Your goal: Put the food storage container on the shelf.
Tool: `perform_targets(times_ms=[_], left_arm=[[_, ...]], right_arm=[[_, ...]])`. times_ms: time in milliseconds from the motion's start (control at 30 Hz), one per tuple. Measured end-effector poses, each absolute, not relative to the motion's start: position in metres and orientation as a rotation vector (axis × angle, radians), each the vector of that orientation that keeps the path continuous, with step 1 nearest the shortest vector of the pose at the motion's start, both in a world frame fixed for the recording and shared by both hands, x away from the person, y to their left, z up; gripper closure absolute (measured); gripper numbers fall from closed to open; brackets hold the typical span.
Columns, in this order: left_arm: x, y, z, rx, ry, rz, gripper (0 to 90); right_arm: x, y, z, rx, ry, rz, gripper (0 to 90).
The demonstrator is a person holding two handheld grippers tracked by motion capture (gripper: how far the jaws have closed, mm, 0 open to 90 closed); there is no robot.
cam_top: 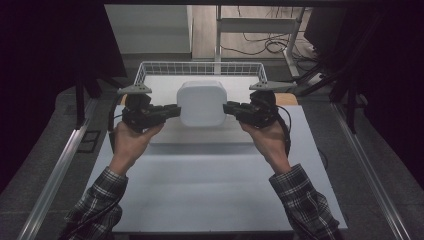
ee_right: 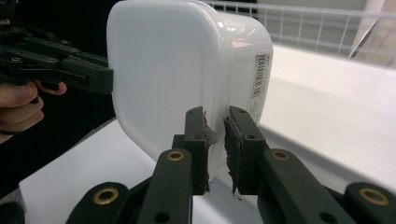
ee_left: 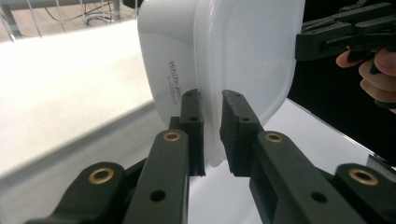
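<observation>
A white plastic container (cam_top: pixel 201 103) with a rounded square lid hangs in the air above the table, held from both sides. My left gripper (cam_top: pixel 176 110) is shut on the rim at its left side, and my right gripper (cam_top: pixel 226 108) is shut on the rim at its right. In the left gripper view the container (ee_left: pixel 219 51) stands on edge, its lid rim pinched between my left gripper's (ee_left: pixel 211 133) jaws. In the right gripper view the container (ee_right: pixel 182 70) shows a barcode label on its side, and my right gripper (ee_right: pixel 218 149) clamps the rim between worn pads.
A white wire basket (cam_top: pixel 200 70) stands at the far end of the white table (cam_top: pixel 210 190). A low white platform (cam_top: pixel 200 135) lies under the container. Cables and a table frame are on the floor beyond. Dark floor and metal rails flank the table.
</observation>
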State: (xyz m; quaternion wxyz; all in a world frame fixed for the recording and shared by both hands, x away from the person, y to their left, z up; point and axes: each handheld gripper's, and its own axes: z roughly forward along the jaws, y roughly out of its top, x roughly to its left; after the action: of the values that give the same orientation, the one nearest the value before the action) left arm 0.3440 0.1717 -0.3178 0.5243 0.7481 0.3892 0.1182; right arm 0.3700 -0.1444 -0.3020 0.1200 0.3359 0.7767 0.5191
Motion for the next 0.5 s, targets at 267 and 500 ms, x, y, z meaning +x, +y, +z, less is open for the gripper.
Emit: perform_targets(times_ms=[267, 500], left_arm=[[0.371, 0.171, -0.3, 1.783, 0.95, 0.275, 79.6], [0.393, 0.17, -0.3, 1.784, 0.99, 0.246, 78.9]], right_arm=[[0.394, -0.144, -0.285, 1.025, 2.241, 1.526, 78.2], [0.414, -0.14, -0.28, 1.07, 2.245, 1.491, 77.9]])
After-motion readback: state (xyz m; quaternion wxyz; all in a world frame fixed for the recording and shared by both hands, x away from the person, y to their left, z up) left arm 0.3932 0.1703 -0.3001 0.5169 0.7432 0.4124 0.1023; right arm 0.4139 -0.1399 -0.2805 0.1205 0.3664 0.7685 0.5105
